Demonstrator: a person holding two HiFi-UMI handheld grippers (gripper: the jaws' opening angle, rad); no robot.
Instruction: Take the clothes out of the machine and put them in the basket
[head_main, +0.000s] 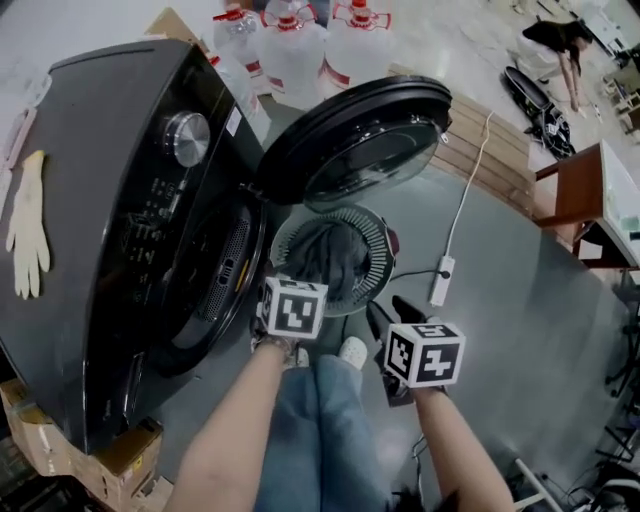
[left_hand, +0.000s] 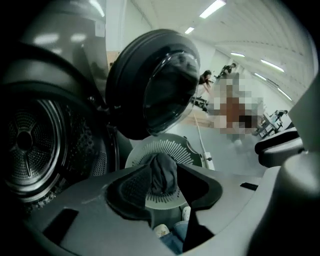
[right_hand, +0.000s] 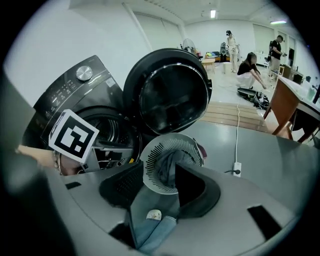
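While the clothes (head_main: 328, 258), likely soft and light, lie heaped in the basket (head_main: 381, 262) below and ahead of both tools, the left gripper (left_hand: 162, 186) and right gripper (right_hand: 160, 192) gape empty; I'd pinch a bunched fold.

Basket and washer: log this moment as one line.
washer door: open | basket: holds dark clothes | left tongs: open, empty | right tongs: open, empty

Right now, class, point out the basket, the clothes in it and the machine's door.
basket (head_main: 379, 250), head view, on its slotted right rim.
clothes (head_main: 330, 258), head view, middle of the dark heap.
machine's door (head_main: 365, 150), head view, on the glass window.
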